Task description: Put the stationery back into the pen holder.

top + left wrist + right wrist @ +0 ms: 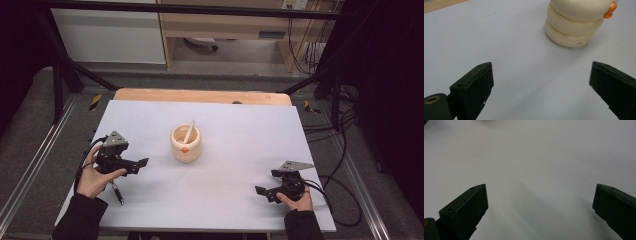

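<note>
Cream ribbed cup (186, 144) is seen upright near the middle of the tabletop (230, 200), a little toward the far edge. A pale stick or spoon (189, 132) stands in it, leaning toward the far right; an orange mark is noted on the near face of the cup.

Left gripper (142, 163) is held low near the left edge, pointed toward the cup but clearly apart from it. In the left gripper view the jaws are seen spread wide with nothing between them, only bare tabletop, and the cup (576, 25) ahead and to the right.

Right gripper (260, 190) is held near the near right corner, well apart from the cup. Jaws spread wide, nothing pinched; bare surface under them in the right gripper view.

Judgement: the stick is already placed in the cup, so the placing looks done. Nothing is held. If more is left, it cannot be told from here.
</note>
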Demonstrator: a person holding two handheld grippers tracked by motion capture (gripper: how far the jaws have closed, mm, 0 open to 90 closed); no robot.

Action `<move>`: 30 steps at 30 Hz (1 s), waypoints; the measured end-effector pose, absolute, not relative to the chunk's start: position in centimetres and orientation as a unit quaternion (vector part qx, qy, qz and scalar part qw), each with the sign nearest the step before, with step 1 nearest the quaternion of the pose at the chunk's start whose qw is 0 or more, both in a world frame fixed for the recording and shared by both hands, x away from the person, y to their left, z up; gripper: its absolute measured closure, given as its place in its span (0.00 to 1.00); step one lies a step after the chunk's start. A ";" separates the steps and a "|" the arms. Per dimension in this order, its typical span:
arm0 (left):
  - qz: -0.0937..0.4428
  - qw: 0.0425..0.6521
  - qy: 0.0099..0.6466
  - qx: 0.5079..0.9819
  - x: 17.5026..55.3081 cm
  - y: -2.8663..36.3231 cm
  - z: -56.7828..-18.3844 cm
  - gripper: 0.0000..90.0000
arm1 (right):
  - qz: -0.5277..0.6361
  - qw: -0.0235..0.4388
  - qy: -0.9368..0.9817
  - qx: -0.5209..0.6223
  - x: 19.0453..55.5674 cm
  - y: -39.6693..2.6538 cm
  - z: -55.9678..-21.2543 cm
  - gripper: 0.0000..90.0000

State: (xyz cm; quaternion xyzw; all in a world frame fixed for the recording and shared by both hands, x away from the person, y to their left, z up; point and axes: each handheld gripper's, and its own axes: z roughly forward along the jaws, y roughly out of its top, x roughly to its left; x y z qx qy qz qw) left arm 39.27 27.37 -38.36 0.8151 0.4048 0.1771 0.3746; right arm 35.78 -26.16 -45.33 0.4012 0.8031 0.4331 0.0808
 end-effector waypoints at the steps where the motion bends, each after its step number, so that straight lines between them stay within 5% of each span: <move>1: 0.179 0.375 0.408 0.813 39.1 27.6 -38.5 0.06 | 0.432 0.081 0.803 0.402 35.8 -26.2 -45.3 0.01; 20: 0.185 0.350 0.443 0.804 37.0 31.4 -40.7 0.13 | 0.431 0.080 0.803 0.403 35.7 -26.1 -45.4 0.01; 30: 0.185 0.348 0.461 0.795 36.2 33.0 -41.0 0.39 | 0.431 0.081 0.804 0.402 35.7 -26.1 -45.4 0.01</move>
